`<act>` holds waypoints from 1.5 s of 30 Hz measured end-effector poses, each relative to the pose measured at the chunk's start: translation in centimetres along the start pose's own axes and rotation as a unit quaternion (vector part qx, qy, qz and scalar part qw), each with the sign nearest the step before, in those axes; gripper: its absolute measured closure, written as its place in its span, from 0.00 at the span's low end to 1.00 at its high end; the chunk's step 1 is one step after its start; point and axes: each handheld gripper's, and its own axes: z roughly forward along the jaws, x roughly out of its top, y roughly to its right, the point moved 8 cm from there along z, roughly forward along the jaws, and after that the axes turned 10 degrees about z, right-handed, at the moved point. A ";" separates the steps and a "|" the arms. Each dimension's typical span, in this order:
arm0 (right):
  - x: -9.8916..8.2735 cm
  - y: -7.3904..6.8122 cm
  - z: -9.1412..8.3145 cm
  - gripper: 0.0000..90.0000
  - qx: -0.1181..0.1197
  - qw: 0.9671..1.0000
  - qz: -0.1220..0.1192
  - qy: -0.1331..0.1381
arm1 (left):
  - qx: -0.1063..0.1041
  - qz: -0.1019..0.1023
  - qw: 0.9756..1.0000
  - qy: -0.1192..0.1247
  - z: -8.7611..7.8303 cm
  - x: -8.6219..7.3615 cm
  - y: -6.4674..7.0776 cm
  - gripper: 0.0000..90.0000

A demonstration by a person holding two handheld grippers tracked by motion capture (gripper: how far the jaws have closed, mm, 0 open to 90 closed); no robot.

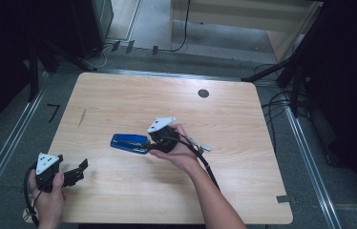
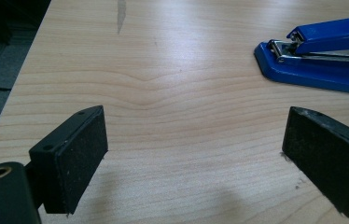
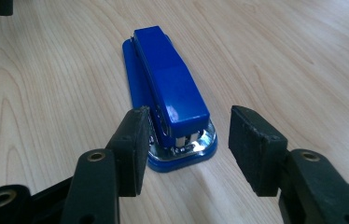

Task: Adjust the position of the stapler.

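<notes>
Right gripper (image 3: 189, 149) open astride blue stapler (image 3: 168, 88): likely rigid, fairly heavy, glossy-slick; best pinched across its long flat sides.

We see a light wooden table (image 1: 119, 95) with just a blue stapler (image 1: 129, 142) lying near its middle.

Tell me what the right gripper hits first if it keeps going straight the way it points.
The blue stapler. The right gripper points along it with open jaws flanking its near, hinged end, so that end would likely meet the gripper first; exact gap is hard to judge.
</notes>
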 end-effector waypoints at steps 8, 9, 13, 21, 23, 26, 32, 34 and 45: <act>0.1 -0.2 2.4 0.54 0.009 1.000 -0.002 -0.019 | 0.000 -0.003 1.000 0.003 0.0 0.0 0.0 0.08; 0.1 -0.1 2.7 0.55 0.008 1.000 0.000 -0.022 | 0.000 -0.003 1.000 0.003 0.0 0.0 0.0 0.08; 0.2 0.0 3.3 0.56 0.010 1.000 0.002 -0.026 | -0.002 -0.002 1.000 0.003 0.0 0.0 0.0 0.08; 0.0 -0.1 4.3 0.66 0.024 0.999 -0.009 -0.030 | -0.002 -0.003 1.000 0.001 0.0 0.0 0.0 0.08; 0.0 -0.2 4.3 0.67 0.028 0.999 -0.009 -0.028 | -0.001 -0.002 1.000 0.001 0.0 0.0 0.0 0.08; 0.0 -0.2 4.4 0.67 0.026 0.999 -0.012 -0.028 | -0.001 -0.002 1.000 0.000 0.0 0.0 0.0 0.08; -0.1 -0.2 4.2 0.71 0.034 0.999 -0.017 -0.033 | 0.000 0.000 1.000 0.001 0.1 0.0 0.0 0.08; -0.2 -0.1 4.1 0.73 0.037 0.998 -0.018 -0.039 | 0.000 -0.001 1.000 0.000 0.1 0.0 0.0 0.08; -0.6 -0.1 3.6 0.75 0.014 0.999 -0.021 -0.046 | 0.000 0.001 1.000 -0.003 0.1 0.0 0.1 0.08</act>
